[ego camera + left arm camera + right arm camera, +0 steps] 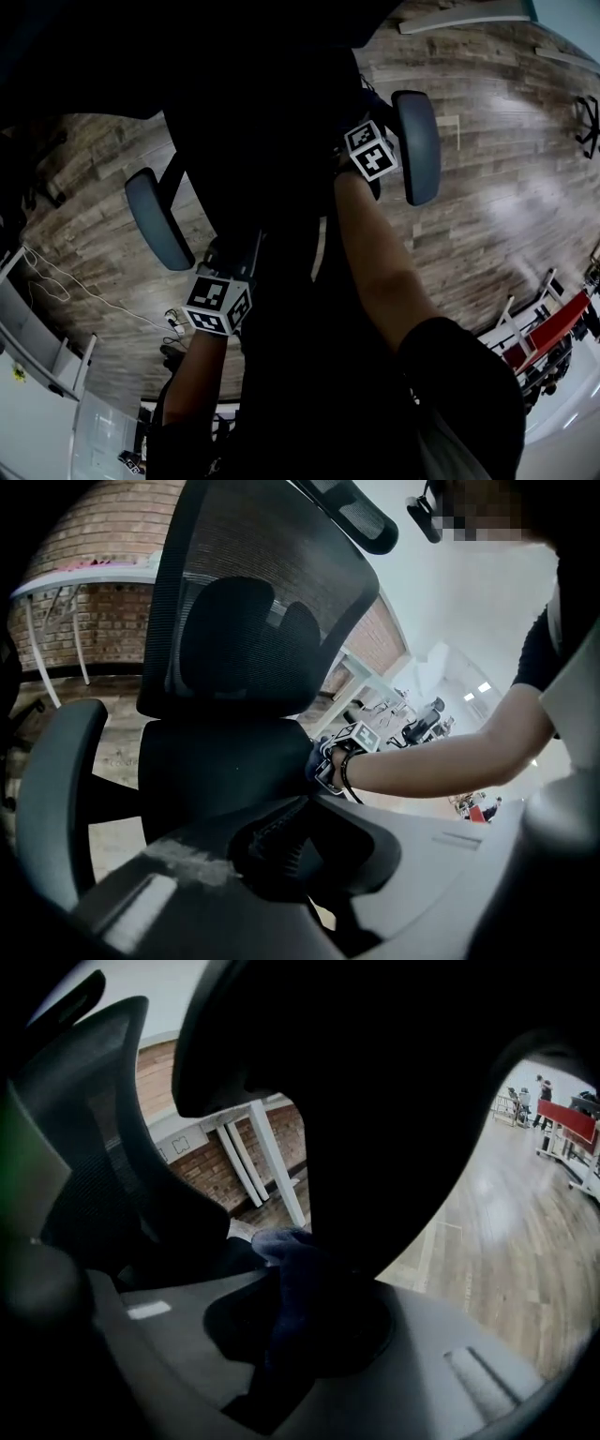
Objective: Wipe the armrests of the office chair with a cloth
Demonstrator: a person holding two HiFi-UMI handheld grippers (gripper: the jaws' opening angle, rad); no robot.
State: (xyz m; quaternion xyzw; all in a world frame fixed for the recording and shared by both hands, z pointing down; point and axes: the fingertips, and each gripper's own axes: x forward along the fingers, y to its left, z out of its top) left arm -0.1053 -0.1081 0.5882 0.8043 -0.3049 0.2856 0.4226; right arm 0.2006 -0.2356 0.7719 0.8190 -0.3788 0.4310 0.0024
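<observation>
R gripper (305, 1274) clenched on a dark blue cloth (295, 1297); cloth bunched btw the jaws, long axis along them, free end pointing fwd past the tips. L gripper (312, 803): jaws drawn together, nothing btw them. Head view: R gripper sits just beside the inner edge of the R armrest (417, 145); can't tell if they touch; that pad's long axis runs near-to-far, approx upright in the picture. L armrest (157, 220) is on the other side of the dark chair back (272, 141); long axis slanted, far end leaning left; L gripper near its near end. Beyond: wood floor (506, 187); in L gripper view, a white table (84, 578) against a brick wall (103, 527).
</observation>
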